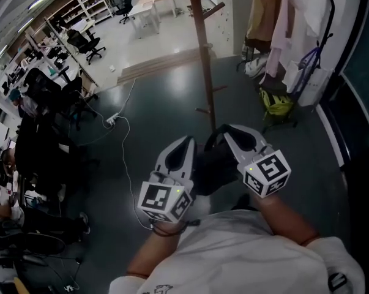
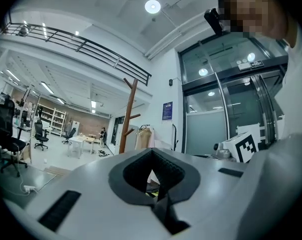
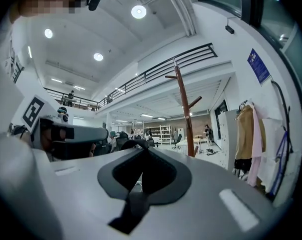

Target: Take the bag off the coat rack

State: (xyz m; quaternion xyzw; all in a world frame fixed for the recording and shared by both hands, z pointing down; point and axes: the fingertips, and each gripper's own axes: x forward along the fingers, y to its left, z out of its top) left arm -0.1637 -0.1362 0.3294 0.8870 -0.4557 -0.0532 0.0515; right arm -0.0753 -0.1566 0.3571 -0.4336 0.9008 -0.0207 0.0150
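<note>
The left gripper [image 1: 186, 142] and right gripper [image 1: 231, 130], low centre of frame, both have jaws pressed together. A black bag [image 1: 212, 163] shows between them, below the coat rack [image 1: 202, 54]

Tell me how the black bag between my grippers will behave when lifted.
The black bag looks soft and slumped, so it will probably sag rather than hold shape. Its looped handle suggests it may swing if carried from there. Weight can't be judged.

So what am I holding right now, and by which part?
Likely the black bag, sitting between the left gripper and right gripper; both jaws are shut, exact hold unclear.
</note>
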